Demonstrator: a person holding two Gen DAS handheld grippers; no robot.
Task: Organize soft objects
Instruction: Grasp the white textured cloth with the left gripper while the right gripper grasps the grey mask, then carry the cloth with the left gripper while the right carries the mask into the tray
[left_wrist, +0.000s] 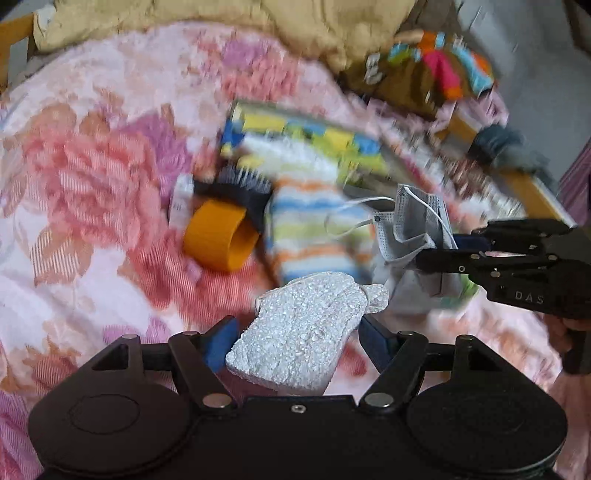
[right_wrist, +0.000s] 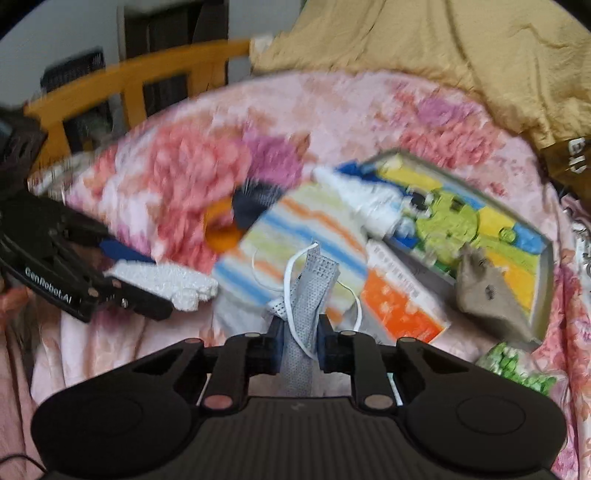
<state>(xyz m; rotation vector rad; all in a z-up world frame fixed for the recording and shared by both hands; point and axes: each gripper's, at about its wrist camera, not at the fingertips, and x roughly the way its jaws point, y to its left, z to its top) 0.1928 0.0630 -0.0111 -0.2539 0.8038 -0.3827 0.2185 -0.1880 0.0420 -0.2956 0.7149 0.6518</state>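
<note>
A chunk of white foam (left_wrist: 303, 328), pebbly-surfaced w/ a rough irregular outline, is held between the blue pads of the left gripper (left_wrist: 297, 341); jaws are set fairly wide, closed only as far as the foam's width, pads touching both sides. In the right wrist view the same foam (right_wrist: 166, 282) is seen sticking out of the left gripper (right_wrist: 147, 299) at frame left. A crumpled grey face mask (right_wrist: 308, 299), woven-looking fabric w/ thin white elastic loops, is pinched in the right gripper (right_wrist: 300, 345), jaws nearly together on the bunched cloth; in the left wrist view the mask (left_wrist: 413, 229) is seen hanging from the right gripper (left_wrist: 454, 251). Both are held above a pink floral quilt (left_wrist: 92, 177), soft & textured. Lying on the quilt: a fluffy striped sock (left_wrist: 314, 236) in orange, blue & yellow-green bands, next to an orange tape-like ring (left_wrist: 218, 240) and a dark bristled brush (left_wrist: 236, 188). Behind the sock a flat rectangular tray (right_wrist: 546, 280) w/ bright yellow, blue & green print is seen. A crumpled tan cloth (right_wrist: 443, 48) is bunched at the far edge. Much of both views is motion-blurred.
</note>
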